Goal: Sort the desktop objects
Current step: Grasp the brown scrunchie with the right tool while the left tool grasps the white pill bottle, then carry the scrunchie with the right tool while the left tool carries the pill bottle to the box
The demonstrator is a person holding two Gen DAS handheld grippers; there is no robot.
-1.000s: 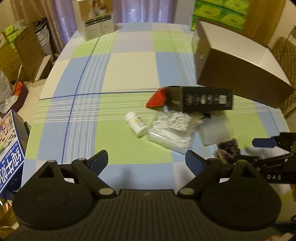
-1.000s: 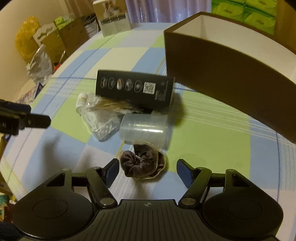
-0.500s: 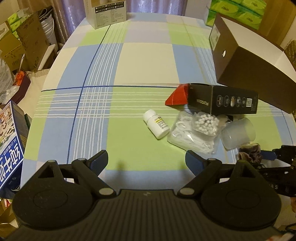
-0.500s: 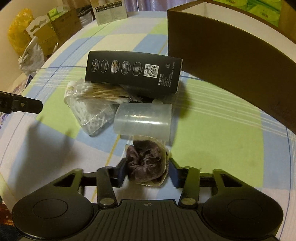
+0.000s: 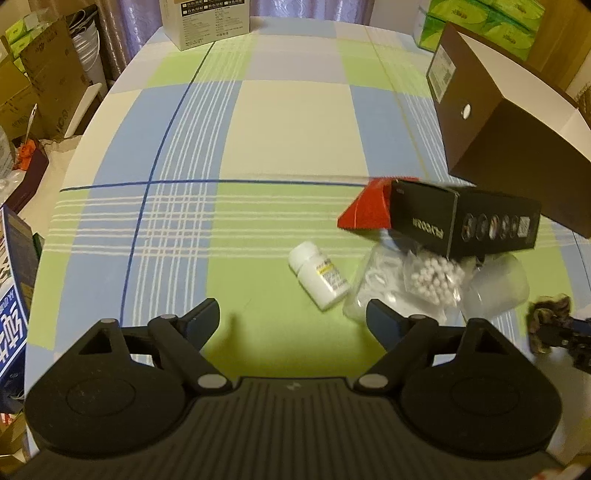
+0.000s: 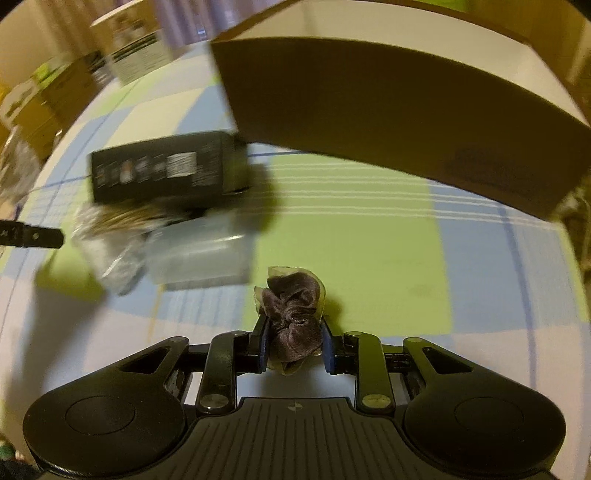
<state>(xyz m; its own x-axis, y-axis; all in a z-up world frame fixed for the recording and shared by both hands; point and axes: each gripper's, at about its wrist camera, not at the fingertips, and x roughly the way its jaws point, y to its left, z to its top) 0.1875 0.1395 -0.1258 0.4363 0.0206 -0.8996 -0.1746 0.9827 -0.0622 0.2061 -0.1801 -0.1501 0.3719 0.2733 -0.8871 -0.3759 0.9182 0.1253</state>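
A dark velvet scrunchie (image 6: 293, 314), bunched inside a thin clear wrapper, sits pinched between the blue pads of our right gripper (image 6: 293, 349), jaws drawn in narrow on its middle and lifted clear of the checked tablecloth (image 6: 369, 229). We judge it very light and soft: it squashes under the pads without resisting, so a hold across the bunched centre suits it, though the slick wrapper could let it slide if the grip slackens. Nothing about it looks fragile.

Taking the big brown open-topped box (image 6: 388, 110) as our landmark, the scrunchie hangs just in front of its long dark wall, below the rim. To the left of the box lies the rest of the pile: a black carton (image 6: 166, 171) nearly touching the box's near corner, a clear plastic cup (image 6: 201, 254) on its side in front of the carton, and a bag of cotton swabs (image 5: 432, 280) pressed against both. A white pill bottle (image 5: 319, 278) lies further left of the box, just beside the bag.

Our left gripper (image 5: 291, 319) hovers near the pill bottle with jaws wide and nothing between them. A pale carton (image 5: 205, 20) stands at the far edge, well away from the box.
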